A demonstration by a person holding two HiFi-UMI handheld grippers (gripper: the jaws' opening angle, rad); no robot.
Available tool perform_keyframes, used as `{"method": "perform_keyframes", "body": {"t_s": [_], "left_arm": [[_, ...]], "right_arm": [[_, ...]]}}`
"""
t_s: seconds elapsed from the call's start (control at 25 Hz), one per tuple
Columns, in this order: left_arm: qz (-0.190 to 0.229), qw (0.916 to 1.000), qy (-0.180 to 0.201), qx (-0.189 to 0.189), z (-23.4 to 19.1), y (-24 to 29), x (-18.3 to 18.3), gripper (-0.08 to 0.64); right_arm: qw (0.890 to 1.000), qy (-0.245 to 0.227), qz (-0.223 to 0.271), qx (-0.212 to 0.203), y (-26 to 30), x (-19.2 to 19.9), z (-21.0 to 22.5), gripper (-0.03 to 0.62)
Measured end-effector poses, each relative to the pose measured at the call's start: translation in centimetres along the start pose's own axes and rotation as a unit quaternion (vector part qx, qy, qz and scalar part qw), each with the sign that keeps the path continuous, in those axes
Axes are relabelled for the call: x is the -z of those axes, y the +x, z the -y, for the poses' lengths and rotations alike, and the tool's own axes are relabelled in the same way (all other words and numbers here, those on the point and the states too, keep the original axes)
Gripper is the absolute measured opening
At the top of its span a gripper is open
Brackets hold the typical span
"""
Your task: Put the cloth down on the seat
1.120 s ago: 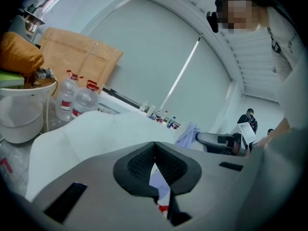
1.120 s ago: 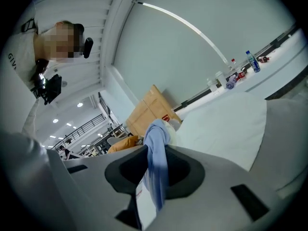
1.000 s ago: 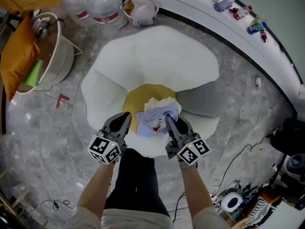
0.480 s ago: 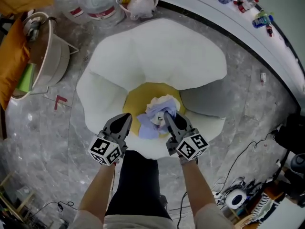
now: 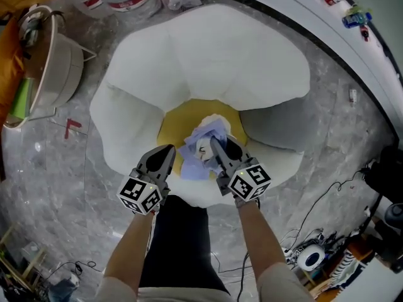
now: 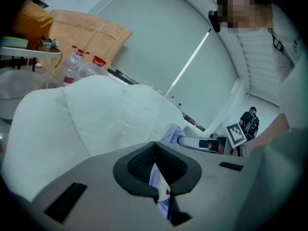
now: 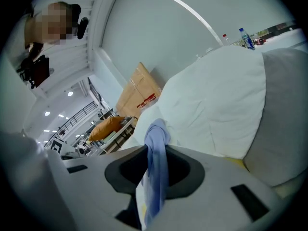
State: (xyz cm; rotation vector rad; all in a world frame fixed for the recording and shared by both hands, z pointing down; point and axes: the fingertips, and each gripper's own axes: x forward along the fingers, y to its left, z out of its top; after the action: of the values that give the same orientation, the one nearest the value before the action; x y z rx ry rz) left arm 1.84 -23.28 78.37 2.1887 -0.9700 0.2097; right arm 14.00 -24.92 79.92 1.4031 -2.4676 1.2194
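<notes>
The cloth (image 5: 203, 145) sat bunched over the yellow centre (image 5: 171, 123) of the seat (image 5: 208, 55), a broad white chair shaped like a flower with puffy petals all round. It was a thin, soft piece, pale lavender-blue on most of its folds, with a white part toward the person that carried a small dark mark. From the head view it looked crumpled into a loose heap rather than spread flat. The right gripper (image 5: 221, 145) was clamped on it. In the right gripper view the lavender fabric (image 7: 156, 134) rose in a gathered ridge above the pads and hung down through the gap between them, white at its lower edge, so the right gripper (image 7: 155, 153) plainly had a firm hold. The left gripper (image 5: 167, 151) lay just beside the cloth's left edge, over the yellow cushion. In the left gripper view its jaws met at the tips, and a narrow strip of white fabric with a red speck showed in the slot below them. It appeared to be pinched there, though the view was too tight to be certain. Beyond the left gripper (image 6: 155, 150) the same view showed the lavender bunch (image 6: 171, 134) against a white petal. Both grippers pointed inward toward the seat's middle — the person's forearms reaching down from the bottom of the head view, above the grey marble floor (image 5: 56, 175).
</notes>
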Motion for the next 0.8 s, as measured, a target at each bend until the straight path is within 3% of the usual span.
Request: {"method": "perform_keyframes", "body": {"t_s": [0.44,0.8], "left_arm": [[-0.001,0.9999,-0.004,-0.011,-3.6,2.1,4.4,0.014],[-0.001,1.0000,-0.005,-0.007,-5.5,4.3,7.5,0.014]], "right_arm": [[0.999,-0.001,-0.032,0.002,3.2,5.7,3.4,0.095],[0.999,-0.005,-0.047,0.007,5.3,8.0,5.7,0.095]]}}
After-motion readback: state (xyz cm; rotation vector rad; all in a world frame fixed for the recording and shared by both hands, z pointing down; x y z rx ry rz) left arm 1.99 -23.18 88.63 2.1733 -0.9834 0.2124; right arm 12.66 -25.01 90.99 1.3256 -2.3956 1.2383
